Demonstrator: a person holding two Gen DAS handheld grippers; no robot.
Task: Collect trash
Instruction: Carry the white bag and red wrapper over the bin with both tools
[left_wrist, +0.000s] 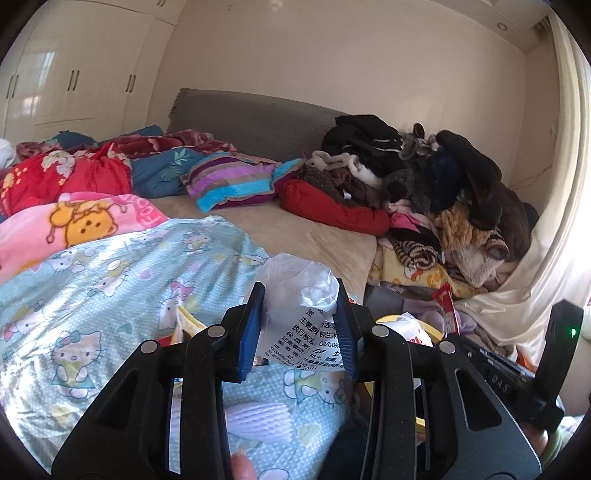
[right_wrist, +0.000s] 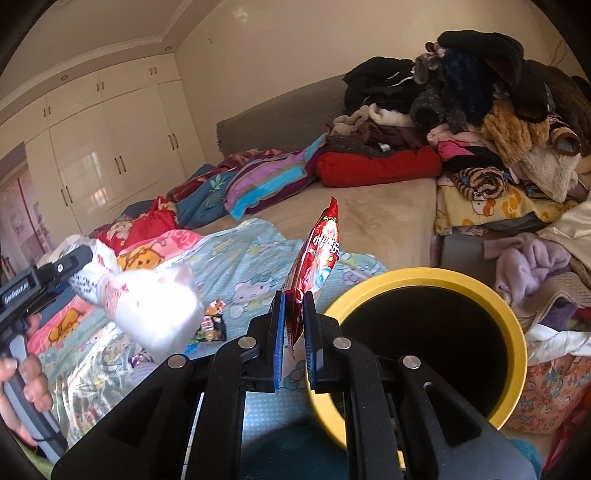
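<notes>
Left hand-held gripper (left_wrist: 301, 325): pinched on a crumpled white plastic wrapper (left_wrist: 295, 295) printed with black text, held above the cartoon-cat quilt (left_wrist: 110, 280) on the bed (left_wrist: 295, 225). Right hand-held gripper (right_wrist: 294, 332): pressed together on a red snack packet (right_wrist: 319, 258), held upright just left of the yellow-rimmed bin (right_wrist: 513, 332). More small wrappers (right_wrist: 212, 325) lay on the quilt. Clothes pile (right_wrist: 480, 122) heaped at the bed's far right.

A bed (left_wrist: 332, 229) with a beige sheet carries a light-blue cartoon quilt (left_wrist: 122, 295), a pink blanket (left_wrist: 74, 225), a striped pillow (left_wrist: 236, 181), a red cushion (left_wrist: 332, 210) and a heap of clothes (left_wrist: 443, 184); small snack wrappers (right_wrist: 212, 325) lie on the quilt.
</notes>
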